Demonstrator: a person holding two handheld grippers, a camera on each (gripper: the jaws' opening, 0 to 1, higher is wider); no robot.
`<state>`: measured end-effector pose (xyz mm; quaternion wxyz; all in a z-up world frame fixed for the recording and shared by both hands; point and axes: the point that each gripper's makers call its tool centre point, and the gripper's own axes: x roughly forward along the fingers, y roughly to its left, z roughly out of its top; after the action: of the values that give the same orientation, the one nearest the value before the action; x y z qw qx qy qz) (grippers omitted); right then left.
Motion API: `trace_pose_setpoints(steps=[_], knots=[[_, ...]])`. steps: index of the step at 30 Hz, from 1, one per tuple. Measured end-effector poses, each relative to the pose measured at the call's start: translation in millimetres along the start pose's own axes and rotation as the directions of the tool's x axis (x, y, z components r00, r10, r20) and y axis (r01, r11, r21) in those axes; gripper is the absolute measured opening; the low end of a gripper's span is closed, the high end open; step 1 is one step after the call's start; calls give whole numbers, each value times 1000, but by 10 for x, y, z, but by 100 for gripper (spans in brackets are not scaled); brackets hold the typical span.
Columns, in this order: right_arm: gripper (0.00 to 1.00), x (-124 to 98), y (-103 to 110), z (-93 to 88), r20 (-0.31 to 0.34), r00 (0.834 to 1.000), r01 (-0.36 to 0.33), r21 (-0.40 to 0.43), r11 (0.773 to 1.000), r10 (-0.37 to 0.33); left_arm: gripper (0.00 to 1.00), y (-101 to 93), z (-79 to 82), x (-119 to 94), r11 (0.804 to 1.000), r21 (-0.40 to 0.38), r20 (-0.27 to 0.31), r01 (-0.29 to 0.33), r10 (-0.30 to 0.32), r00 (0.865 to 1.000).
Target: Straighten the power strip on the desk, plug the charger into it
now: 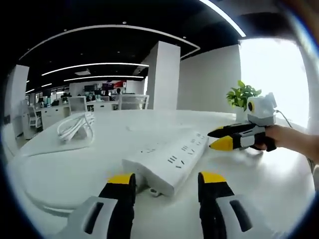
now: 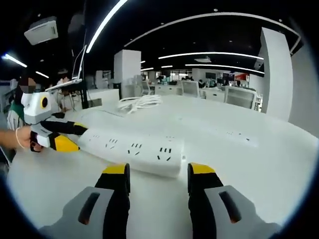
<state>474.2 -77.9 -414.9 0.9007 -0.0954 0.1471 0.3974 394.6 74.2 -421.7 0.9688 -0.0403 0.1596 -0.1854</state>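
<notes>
Two grippers, the left gripper (image 1: 167, 186) and right gripper (image 2: 158, 179), both with jaws spread and holding nothing, flank the white power strip (image 1: 167, 160) lying at 12 o'clock on the desk (image 1: 65, 174); rigid, light and likely slippery, it looks best nudged or pinched across its short ends.

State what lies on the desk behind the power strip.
In the left gripper view, a coiled white cable lies behind the power strip. A charger cannot be made out.
</notes>
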Motion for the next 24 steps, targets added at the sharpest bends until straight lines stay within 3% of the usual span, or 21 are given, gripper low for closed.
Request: trace_pose_setpoints(steps=[24], knots=[[34, 69, -23, -31, -19, 1000, -15, 36, 999, 15, 46, 43, 7, 68, 999, 46, -13, -5, 6, 1000]])
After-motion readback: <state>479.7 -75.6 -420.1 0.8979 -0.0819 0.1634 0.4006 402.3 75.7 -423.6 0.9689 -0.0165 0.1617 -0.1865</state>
